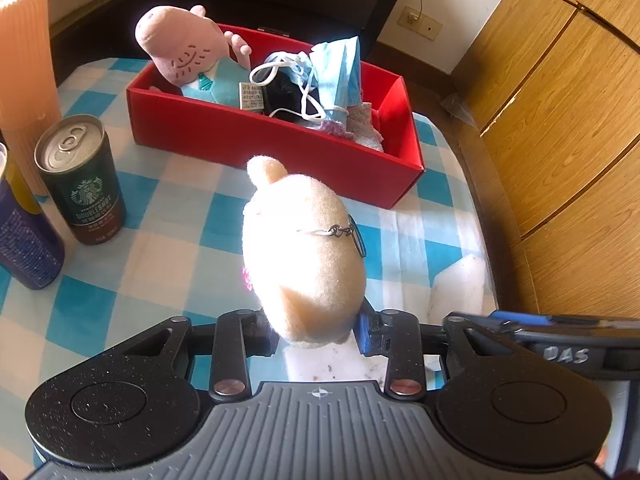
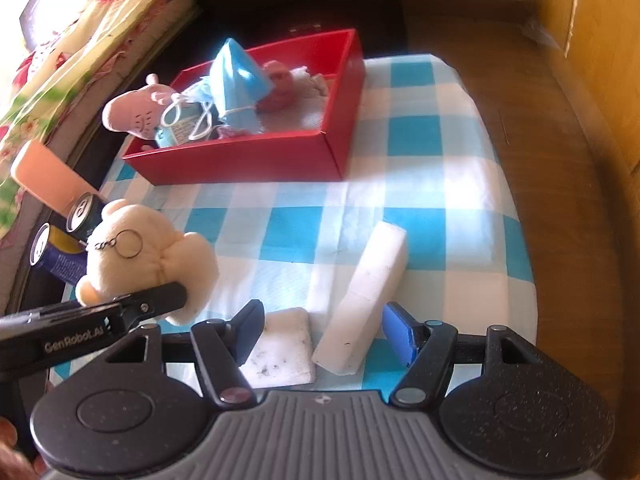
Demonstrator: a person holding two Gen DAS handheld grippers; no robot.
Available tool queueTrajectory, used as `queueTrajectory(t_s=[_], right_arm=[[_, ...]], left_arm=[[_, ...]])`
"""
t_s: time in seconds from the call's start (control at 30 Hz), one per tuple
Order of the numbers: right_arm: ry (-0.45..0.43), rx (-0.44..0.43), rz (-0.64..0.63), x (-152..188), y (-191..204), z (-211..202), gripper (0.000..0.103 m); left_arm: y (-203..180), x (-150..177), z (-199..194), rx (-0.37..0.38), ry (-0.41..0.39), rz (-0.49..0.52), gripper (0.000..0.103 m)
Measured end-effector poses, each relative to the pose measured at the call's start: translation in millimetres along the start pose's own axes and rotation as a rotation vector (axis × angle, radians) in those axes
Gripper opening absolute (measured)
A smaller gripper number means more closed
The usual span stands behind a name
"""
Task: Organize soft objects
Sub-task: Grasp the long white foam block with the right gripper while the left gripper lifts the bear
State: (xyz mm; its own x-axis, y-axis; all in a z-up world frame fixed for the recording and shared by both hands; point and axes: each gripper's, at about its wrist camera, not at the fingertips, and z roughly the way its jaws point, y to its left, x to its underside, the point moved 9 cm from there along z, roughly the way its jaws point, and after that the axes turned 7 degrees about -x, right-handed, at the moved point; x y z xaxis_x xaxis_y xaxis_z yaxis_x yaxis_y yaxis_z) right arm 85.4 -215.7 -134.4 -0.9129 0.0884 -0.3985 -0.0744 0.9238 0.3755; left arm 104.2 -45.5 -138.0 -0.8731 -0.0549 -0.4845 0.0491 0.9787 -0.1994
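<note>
Cream plush toy point(image 1: 304, 256), one, fuzzy, with a metal keyring: clamped between the left gripper point(image 1: 316, 330) fingers, held above the checked surface point(image 1: 168, 208). Right gripper point(image 2: 324, 332) fingers are spread wide around two white foam blocks point(image 2: 368, 296), gripping neither. Two cans; one reads "STARBUCKS DOUBLESHOT" point(image 1: 86, 184). One red box point(image 1: 256, 136) holds a pink plush point(image 1: 180, 48) and blue masks point(image 1: 336, 72).
</note>
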Motion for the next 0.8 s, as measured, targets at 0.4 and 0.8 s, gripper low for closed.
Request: queueTrajectory(t_s=[0.4,0.8], right_arm=[[0.083,-0.006,0.013,14,-9,27,0.003],[-0.056,-0.091,-0.037,-16,15,-16,0.002]], left_arm=[[-9,1,-1,0.014,0.007,0.024,0.036],[-9,-22,-22,0.022,-0.066,0.006,0.037]])
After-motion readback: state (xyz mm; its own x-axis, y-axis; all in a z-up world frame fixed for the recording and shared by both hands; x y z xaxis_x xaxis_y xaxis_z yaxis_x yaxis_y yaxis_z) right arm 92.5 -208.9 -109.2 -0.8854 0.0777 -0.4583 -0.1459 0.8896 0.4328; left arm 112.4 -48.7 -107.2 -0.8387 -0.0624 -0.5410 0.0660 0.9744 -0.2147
